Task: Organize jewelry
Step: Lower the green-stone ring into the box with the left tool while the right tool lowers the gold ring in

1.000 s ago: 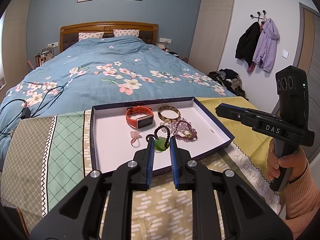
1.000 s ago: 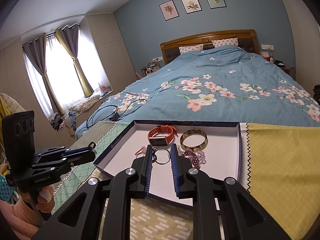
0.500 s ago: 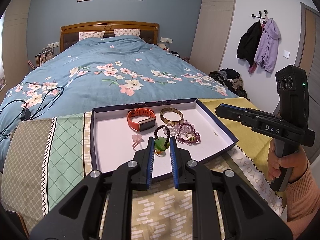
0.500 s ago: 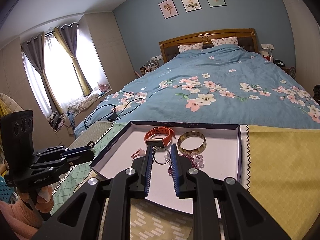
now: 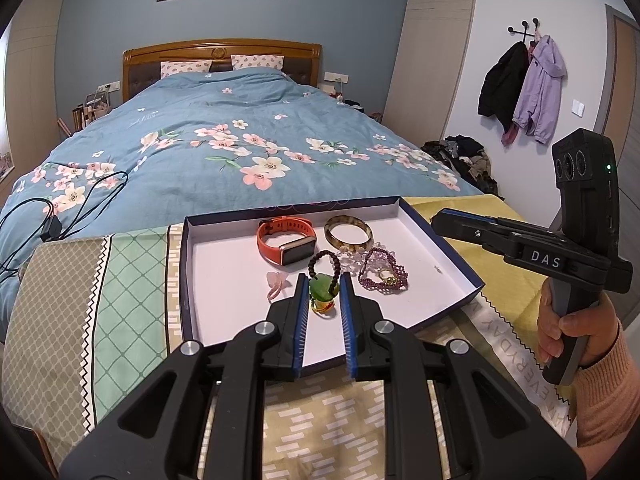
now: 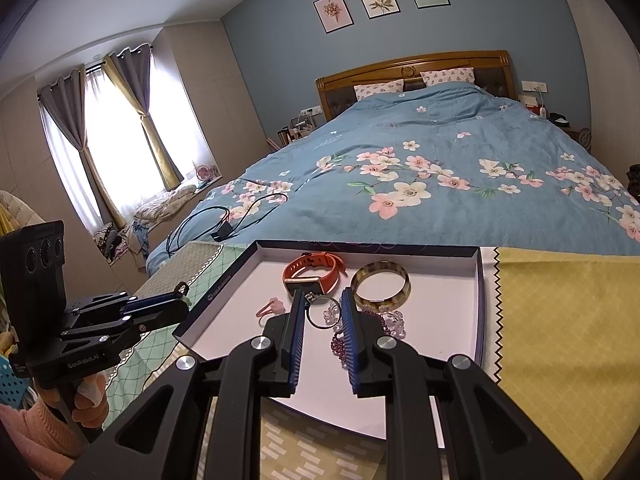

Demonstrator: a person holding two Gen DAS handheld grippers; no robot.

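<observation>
A shallow white-lined box (image 5: 224, 280) (image 6: 440, 264) holds an orange watch (image 5: 285, 238) (image 6: 312, 271), a tortoiseshell bangle (image 5: 348, 233) (image 6: 381, 285), a purple bead bracelet (image 5: 383, 276), clear beads (image 6: 394, 320) and a pink flower ring (image 5: 277, 283) (image 6: 269, 307). My left gripper (image 5: 324, 280) is shut on a dark bead bracelet with a green pendant (image 5: 323, 289), held over the box. My right gripper (image 6: 323, 300) is shut on a silver ring (image 6: 322, 312) above the box.
The box lies on a patchwork cloth (image 5: 120, 280) at the foot of a blue floral bed (image 5: 240, 140). A black cable and charger (image 5: 52, 228) lie on the bed at left. Coats (image 5: 524, 84) hang on the right wall.
Both grippers have drawn back and risen slightly with their pieces still held. The jewelry in the box has not moved.
</observation>
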